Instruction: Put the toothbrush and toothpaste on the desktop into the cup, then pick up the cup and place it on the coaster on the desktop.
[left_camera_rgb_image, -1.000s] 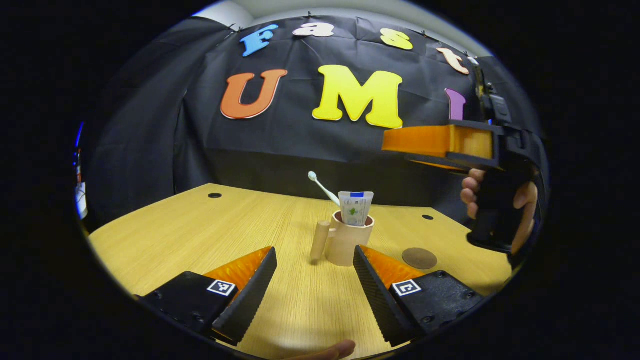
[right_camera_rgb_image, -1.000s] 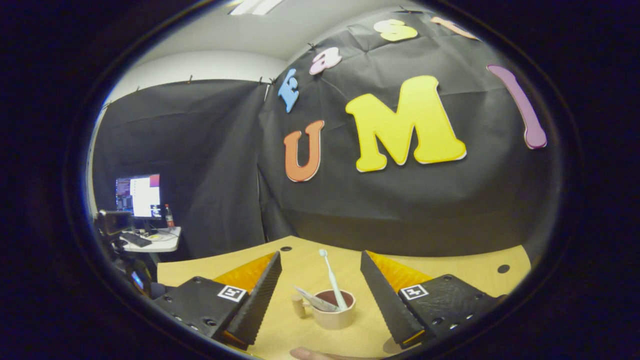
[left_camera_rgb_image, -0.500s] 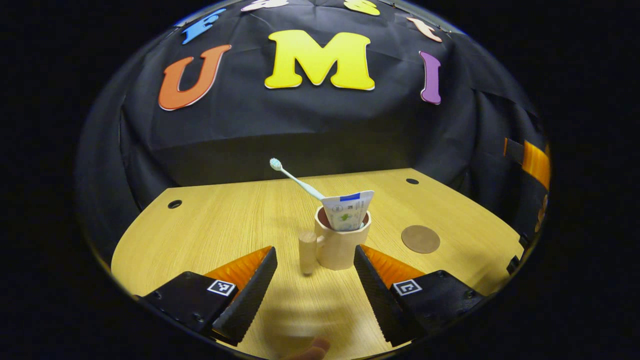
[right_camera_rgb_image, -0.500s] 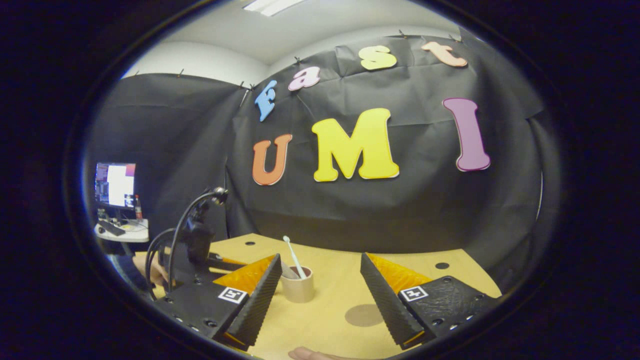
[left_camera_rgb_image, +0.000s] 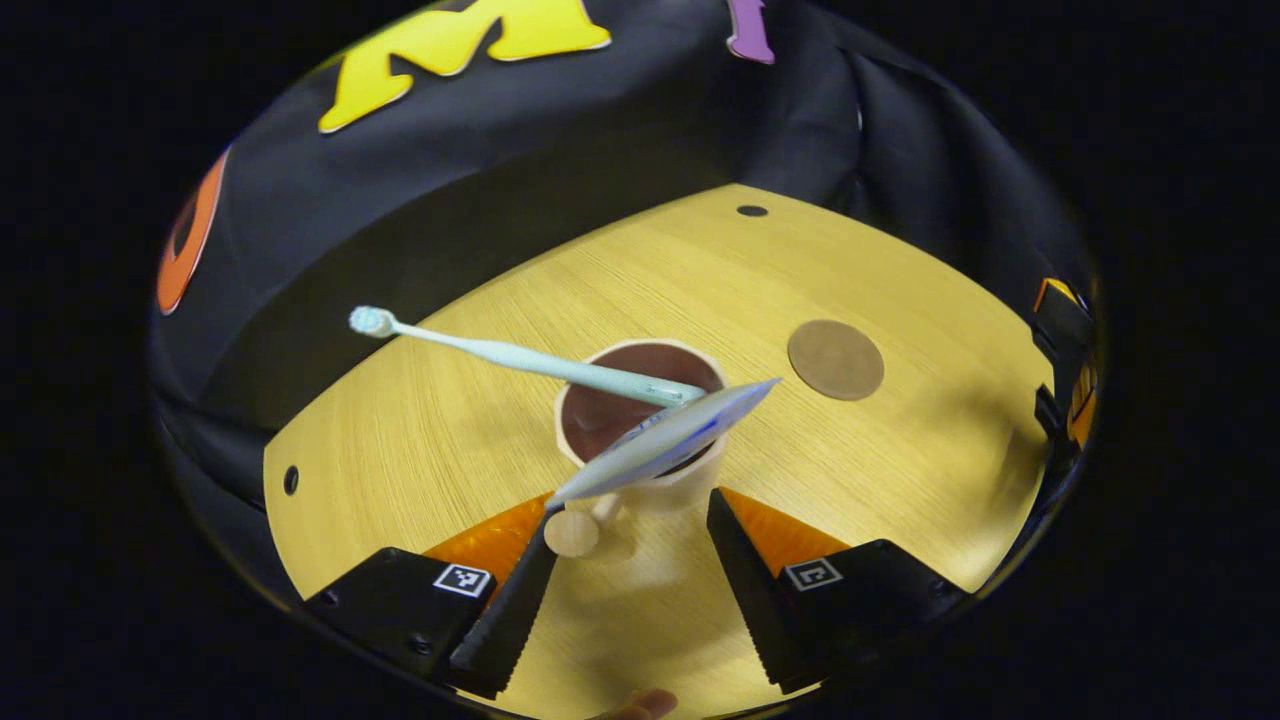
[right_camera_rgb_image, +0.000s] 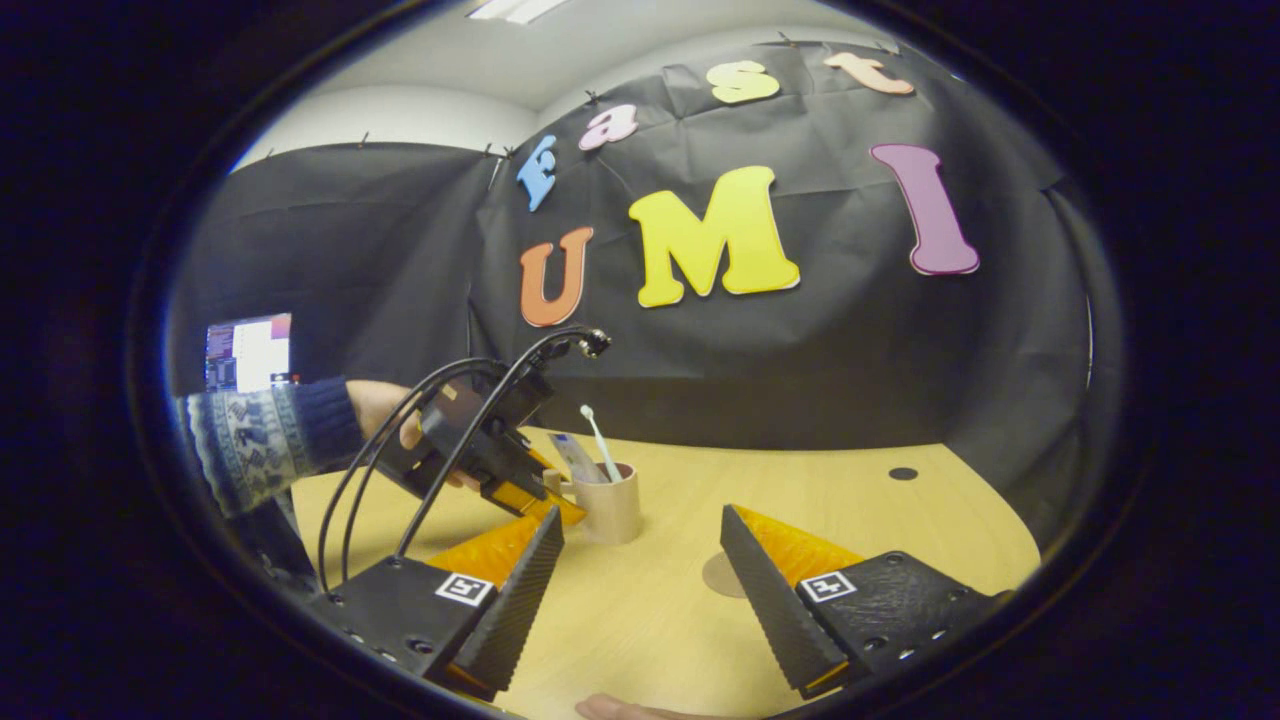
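A beige cup (left_camera_rgb_image: 640, 346) stands on the wooden table (left_camera_rgb_image: 450, 430) with a pale toothbrush (left_camera_rgb_image: 520, 360) and a white toothpaste tube (left_camera_rgb_image: 660, 445) leaning in it. My left gripper (left_camera_rgb_image: 625, 590) hovers open just above and in front of the cup, looking down into it. The cup's peg handle (left_camera_rgb_image: 572, 533) sits between the fingers, close to the left one. A round brown coaster (left_camera_rgb_image: 835, 358) lies to the cup's right. In the right gripper view, my right gripper (right_camera_rgb_image: 640, 590) is open and holds nothing, well back from the cup (right_camera_rgb_image: 612, 510), where the left gripper (right_camera_rgb_image: 550, 497) leans in.
A hand with a patterned sleeve (right_camera_rgb_image: 260, 430) holds the left gripper, and cables loop from it. A lit monitor (right_camera_rgb_image: 248, 352) stands far left beyond the booth. Small holes mark the table (right_camera_rgb_image: 650, 620) near its corners. Part of the coaster (right_camera_rgb_image: 722, 575) shows beside the right gripper's finger.
The left gripper has moved in to the cup and tipped down over it, so the handle now sits between its fingers. The right gripper has drawn back, away from the cup.
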